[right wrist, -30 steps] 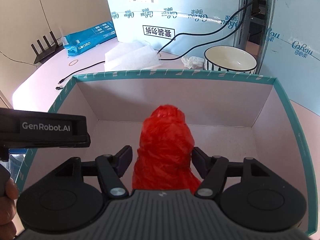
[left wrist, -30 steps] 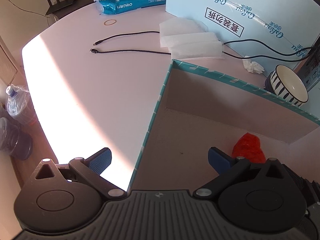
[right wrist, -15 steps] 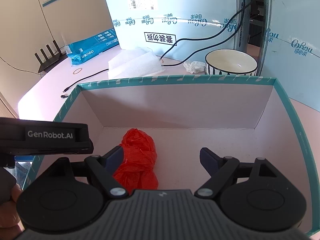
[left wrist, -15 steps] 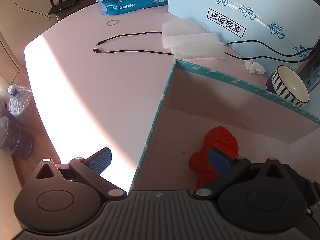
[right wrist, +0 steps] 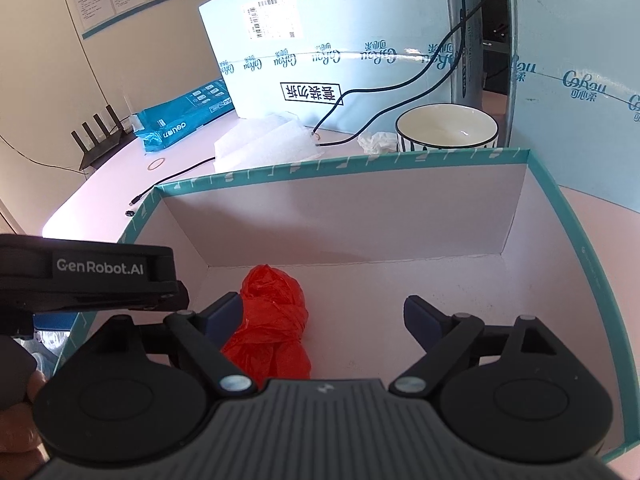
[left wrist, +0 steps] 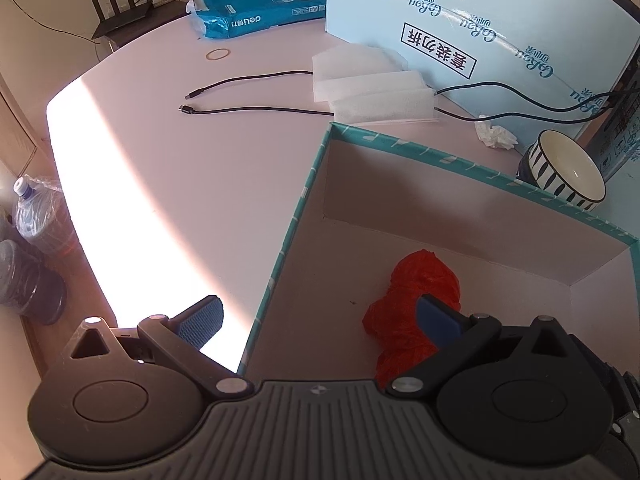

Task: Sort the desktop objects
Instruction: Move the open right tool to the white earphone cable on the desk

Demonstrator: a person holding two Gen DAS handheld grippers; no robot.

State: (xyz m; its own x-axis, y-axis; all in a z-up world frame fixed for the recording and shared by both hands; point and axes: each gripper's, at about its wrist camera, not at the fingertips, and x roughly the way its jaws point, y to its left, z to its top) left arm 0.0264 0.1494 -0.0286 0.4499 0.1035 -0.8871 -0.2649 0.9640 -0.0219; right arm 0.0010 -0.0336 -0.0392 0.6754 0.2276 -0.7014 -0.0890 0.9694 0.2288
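Note:
A crumpled red plastic bag (right wrist: 276, 312) lies on the floor of the teal-rimmed white box (right wrist: 320, 166), towards its left side. My right gripper (right wrist: 322, 310) hovers over the box and its jaws are opening. The bag sits loose beside the left finger, with bare floor between the pads. In the left wrist view the red bag (left wrist: 420, 280) shows partly behind my right fingertip. My left gripper (left wrist: 318, 312) is open and straddles the left wall of the box (left wrist: 304, 196), holding nothing. Its black body (right wrist: 80, 276) shows in the right wrist view.
Behind the box stand a striped bowl (left wrist: 568, 168), a crumpled tissue (left wrist: 496, 136), white foam sheets (left wrist: 372, 88), two black cables (left wrist: 256, 110) and a large light-blue carton (left wrist: 480, 20). Further back lie a blue package (left wrist: 260, 8), a rubber band (left wrist: 218, 54) and a router (left wrist: 120, 12). Water bottles (left wrist: 36, 216) stand on the floor left.
The red bag has dropped out of my right gripper onto the box floor, and its jaws have spread wider. My left gripper has stayed in place.

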